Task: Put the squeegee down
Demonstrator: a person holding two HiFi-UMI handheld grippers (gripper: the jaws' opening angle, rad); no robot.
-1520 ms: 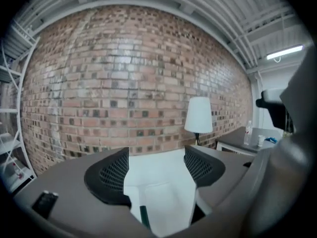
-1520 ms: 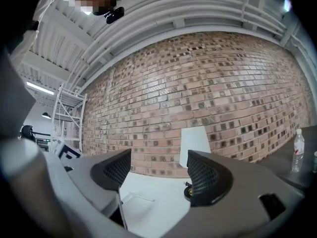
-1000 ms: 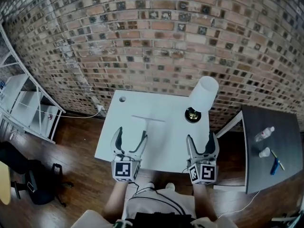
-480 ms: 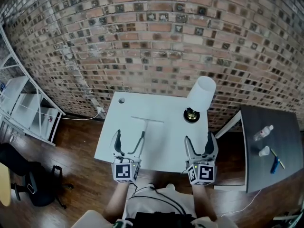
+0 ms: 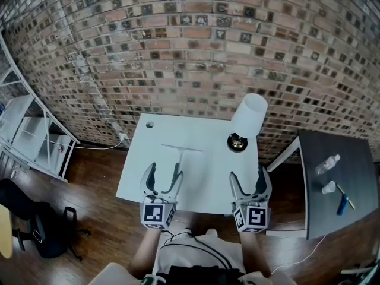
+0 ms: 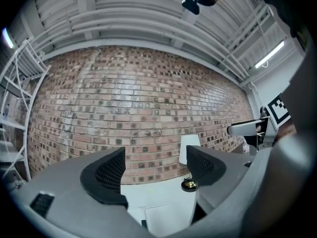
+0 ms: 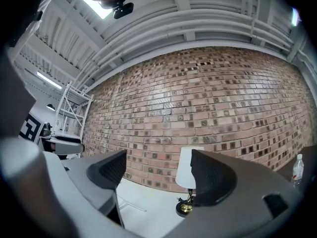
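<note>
My left tool (image 5: 164,170) is spread wide, its jaws closing with nothing between them. My right tool (image 5: 247,176) stands spread and empty. The squeegee (image 5: 180,153) lies flat on the white surface (image 5: 208,138), just ahead of the left tool. Only the head view shows the wooden floor (image 5: 89,177), and only the gripper views show the ceiling beams (image 6: 148,14).

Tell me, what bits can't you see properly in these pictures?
- Blue thing on the dark side table: head view, too small to name.
- Lamp: right gripper view, the right gripper covers part of its shade.
- Person: head view, the bottom edge cuts off the body.
</note>
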